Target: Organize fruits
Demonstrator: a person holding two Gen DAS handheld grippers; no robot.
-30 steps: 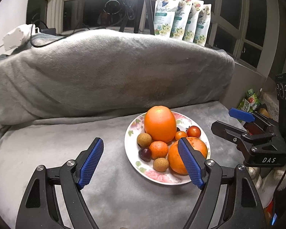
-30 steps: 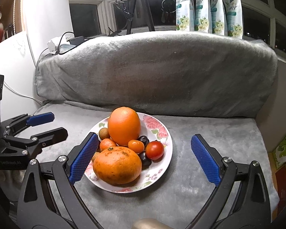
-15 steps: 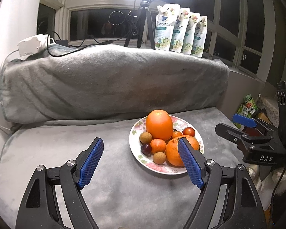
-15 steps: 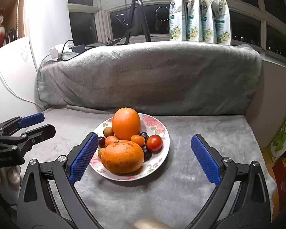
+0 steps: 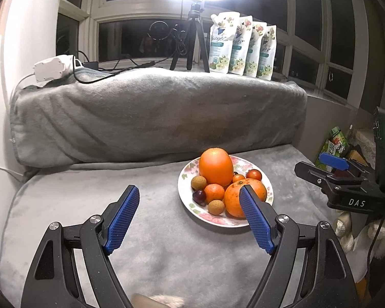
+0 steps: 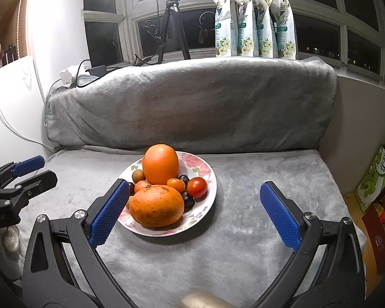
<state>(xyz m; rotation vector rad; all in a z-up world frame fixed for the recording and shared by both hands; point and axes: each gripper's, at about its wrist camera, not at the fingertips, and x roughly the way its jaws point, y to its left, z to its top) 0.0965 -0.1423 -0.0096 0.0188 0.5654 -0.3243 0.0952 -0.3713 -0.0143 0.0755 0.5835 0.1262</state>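
Observation:
A flowered white plate (image 5: 267,179) (image 6: 205,165) sits on the grey blanket and holds the fruit. A tall orange (image 5: 215,166) (image 6: 161,164) stands at the back, a flatter orange (image 5: 254,191) (image 6: 156,204) at the front. Small fruit lie around them: longans (image 5: 198,182), a tangerine (image 5: 214,192), dark grapes (image 6: 188,198), a red cherry tomato (image 6: 197,186). My left gripper (image 5: 188,220) is open and empty, short of the plate and to its left. My right gripper (image 6: 194,214) is open and empty, over the plate's near right edge.
A grey blanket-covered bolster (image 5: 151,113) (image 6: 192,102) runs behind the plate. Several white pouches (image 6: 254,23), a tripod (image 6: 170,25) and cables stand on the window sill. Boxes (image 6: 377,179) sit off the right edge. A wall (image 6: 54,38) stands at the left.
Both grippers have drawn back and risen from the plate, which now looks smaller and farther. Both stay open and empty. The fruit has not moved.

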